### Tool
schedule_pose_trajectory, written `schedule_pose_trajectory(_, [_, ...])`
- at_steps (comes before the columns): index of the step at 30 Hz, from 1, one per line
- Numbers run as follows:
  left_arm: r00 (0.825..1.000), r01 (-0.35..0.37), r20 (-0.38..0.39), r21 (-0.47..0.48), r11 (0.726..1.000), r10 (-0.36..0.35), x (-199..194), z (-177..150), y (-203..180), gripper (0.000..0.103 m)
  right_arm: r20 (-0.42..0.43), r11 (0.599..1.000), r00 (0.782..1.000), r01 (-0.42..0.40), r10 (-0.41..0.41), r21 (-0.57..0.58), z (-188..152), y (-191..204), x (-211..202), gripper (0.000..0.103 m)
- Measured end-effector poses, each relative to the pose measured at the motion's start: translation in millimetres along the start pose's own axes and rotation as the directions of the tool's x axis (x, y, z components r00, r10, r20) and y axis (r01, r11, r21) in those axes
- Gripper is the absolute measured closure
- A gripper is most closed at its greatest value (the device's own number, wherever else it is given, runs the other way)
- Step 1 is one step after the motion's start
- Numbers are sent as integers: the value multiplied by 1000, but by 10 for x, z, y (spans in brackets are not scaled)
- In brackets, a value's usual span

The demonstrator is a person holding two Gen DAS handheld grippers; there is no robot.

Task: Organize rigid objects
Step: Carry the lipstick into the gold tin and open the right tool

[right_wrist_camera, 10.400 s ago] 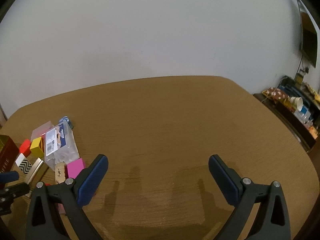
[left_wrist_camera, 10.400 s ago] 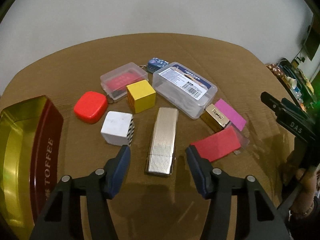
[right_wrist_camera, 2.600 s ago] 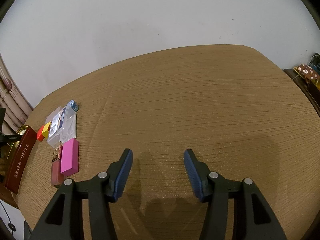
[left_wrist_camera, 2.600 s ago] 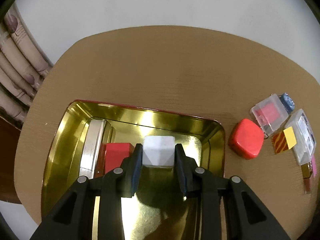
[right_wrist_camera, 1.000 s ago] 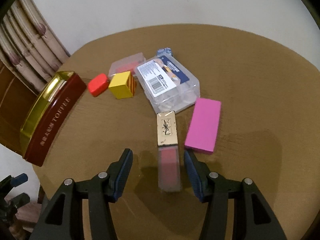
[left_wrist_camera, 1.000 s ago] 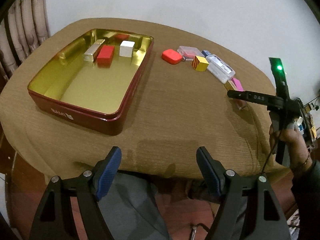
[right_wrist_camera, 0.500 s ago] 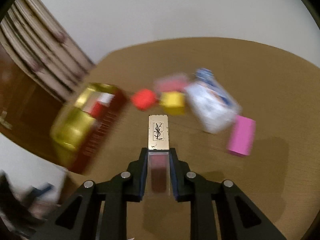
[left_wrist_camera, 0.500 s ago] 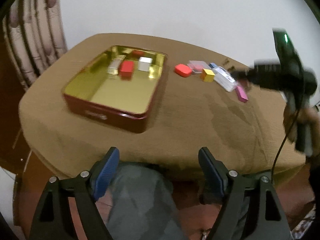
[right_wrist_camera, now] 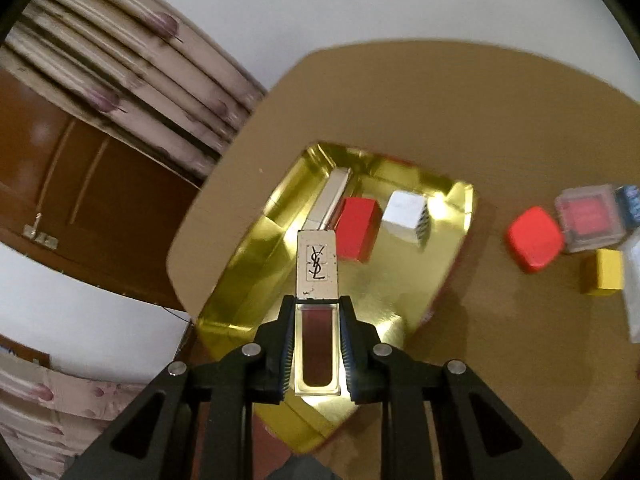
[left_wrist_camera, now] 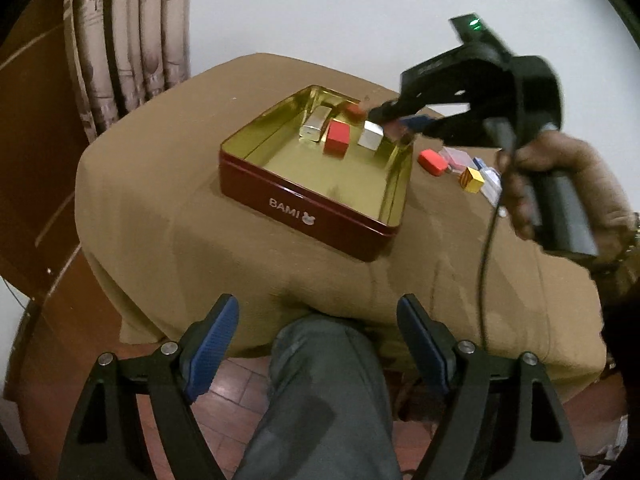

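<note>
My right gripper (right_wrist_camera: 317, 320) is shut on a gold-capped lipstick tube (right_wrist_camera: 317, 264) and holds it above the gold-lined red tin (right_wrist_camera: 256, 248). The tin holds a silver case (right_wrist_camera: 328, 196), a red block (right_wrist_camera: 357, 227) and a white cube (right_wrist_camera: 405, 213). In the left wrist view the right gripper (left_wrist_camera: 396, 120) hovers over the tin's (left_wrist_camera: 304, 212) far right corner. My left gripper (left_wrist_camera: 318, 344) is open and empty, off the table's near edge above my knee.
On the table right of the tin lie a red rounded box (right_wrist_camera: 535, 238), a clear box with red inside (right_wrist_camera: 590, 218), a yellow cube (right_wrist_camera: 603, 272) and a clear plastic case (right_wrist_camera: 634, 292). Curtains (left_wrist_camera: 132, 40) and a wooden door (right_wrist_camera: 80, 184) stand at the left.
My right gripper closed on the lipstick tube, lifted it and carried it left over the tin. My left gripper drew back off the table, still open.
</note>
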State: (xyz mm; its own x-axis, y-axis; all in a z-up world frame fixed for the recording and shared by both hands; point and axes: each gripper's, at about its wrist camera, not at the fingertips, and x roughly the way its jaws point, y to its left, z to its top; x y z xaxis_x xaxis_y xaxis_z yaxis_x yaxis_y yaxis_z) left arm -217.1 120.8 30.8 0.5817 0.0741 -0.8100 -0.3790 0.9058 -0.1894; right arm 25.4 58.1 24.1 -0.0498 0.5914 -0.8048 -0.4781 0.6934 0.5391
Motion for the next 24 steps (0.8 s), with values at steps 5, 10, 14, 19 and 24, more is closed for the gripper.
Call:
schedule_pose_trajectory(5, [1000,0,-9,22,1000,0,59,-10,-26,25,-38,996,995,89,-89,10,32,-39,249,83])
schedule_pose_trajectory(10, [999,-9,-32,59,998,11,119,-56,-64,25,-48,989,989,145,-143,31,77,-173,432,83])
schedule_pose_trajectory(14, [999,-14,-33,63,998,16,125,-75,-49,25,-14,979,979,203,-203,-5,93,-164,424,82])
schedule_pose_trajectory(19, [999,-22,-46,59,998,25,172,-87,-71,25,5,980,980,197,-197,9,118,-175,415,77])
schedule_pose_trajectory(24, [999,-40,-32,72,997,42,162,-95,-116,25,172,998,984,34,-41,44,-29,-315,-91,77])
